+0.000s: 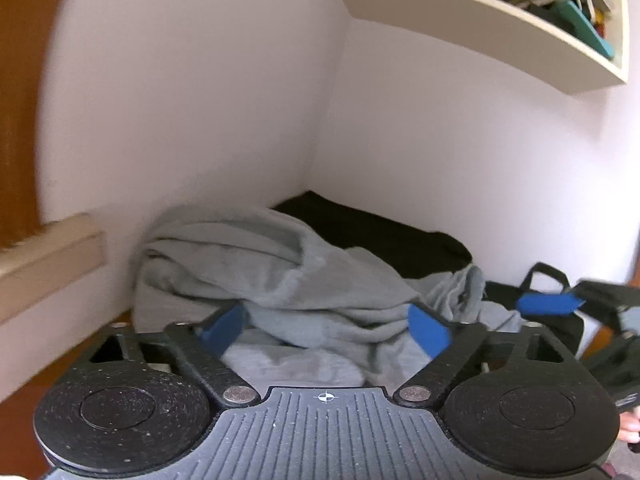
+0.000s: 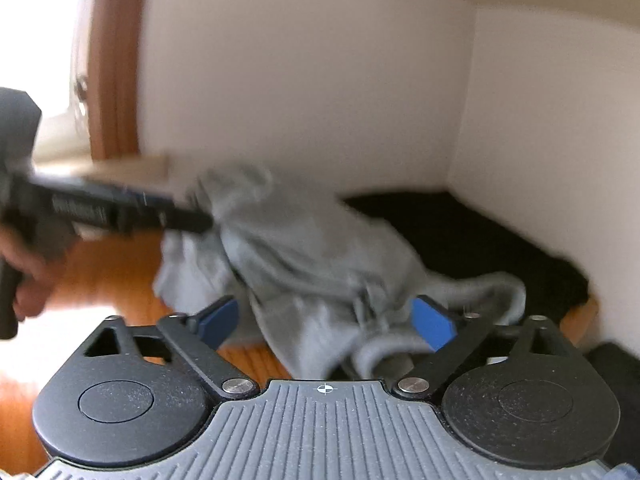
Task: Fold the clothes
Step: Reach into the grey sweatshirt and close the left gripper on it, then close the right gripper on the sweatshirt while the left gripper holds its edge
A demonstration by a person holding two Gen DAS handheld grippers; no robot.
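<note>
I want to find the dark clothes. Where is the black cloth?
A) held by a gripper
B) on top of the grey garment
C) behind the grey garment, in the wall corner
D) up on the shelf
C: the black cloth lies behind the crumpled grey garment, in the corner where the two white walls meet.

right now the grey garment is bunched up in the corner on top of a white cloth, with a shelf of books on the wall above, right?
Not quite: the cloth under the grey garment is black, not white. The left wrist view shows it dark against the white walls, lying in the corner behind and beneath the bunched grey fabric. The shelf of books is on the wall above, as you said.
</note>
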